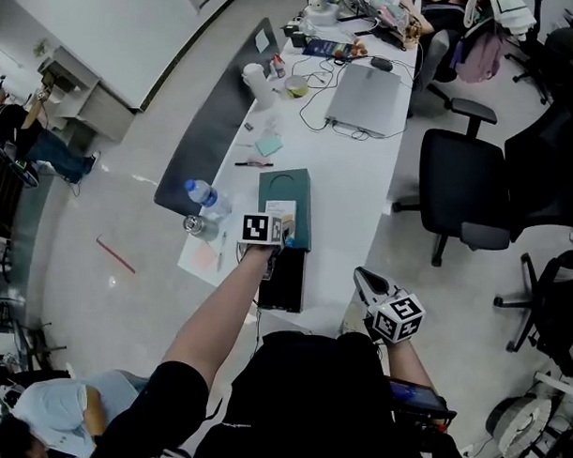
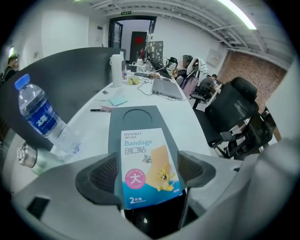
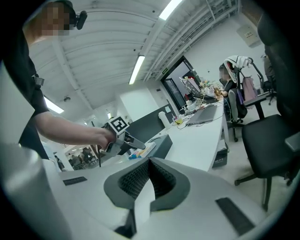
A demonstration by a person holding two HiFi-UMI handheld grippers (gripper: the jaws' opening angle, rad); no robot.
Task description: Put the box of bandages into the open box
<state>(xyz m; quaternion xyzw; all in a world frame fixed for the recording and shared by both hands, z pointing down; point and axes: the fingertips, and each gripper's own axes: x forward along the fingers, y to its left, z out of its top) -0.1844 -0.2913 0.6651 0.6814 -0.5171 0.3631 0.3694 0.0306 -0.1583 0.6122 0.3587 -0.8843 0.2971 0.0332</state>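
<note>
The bandage box, white and blue with "Bandage" print, lies flat on a dark teal box on the white desk. Its near end reaches over a black box at the desk's front edge. My left gripper is open, its jaws wide on either side of the bandage box with a gap at each pad. From the head view the left gripper sits over the teal box and the bandage box. My right gripper is shut and empty, held off the desk's right side.
A water bottle and a small metal cap stand left of the teal box. Farther back lie a pen, sticky notes, a laptop and cables. A black office chair stands right of the desk.
</note>
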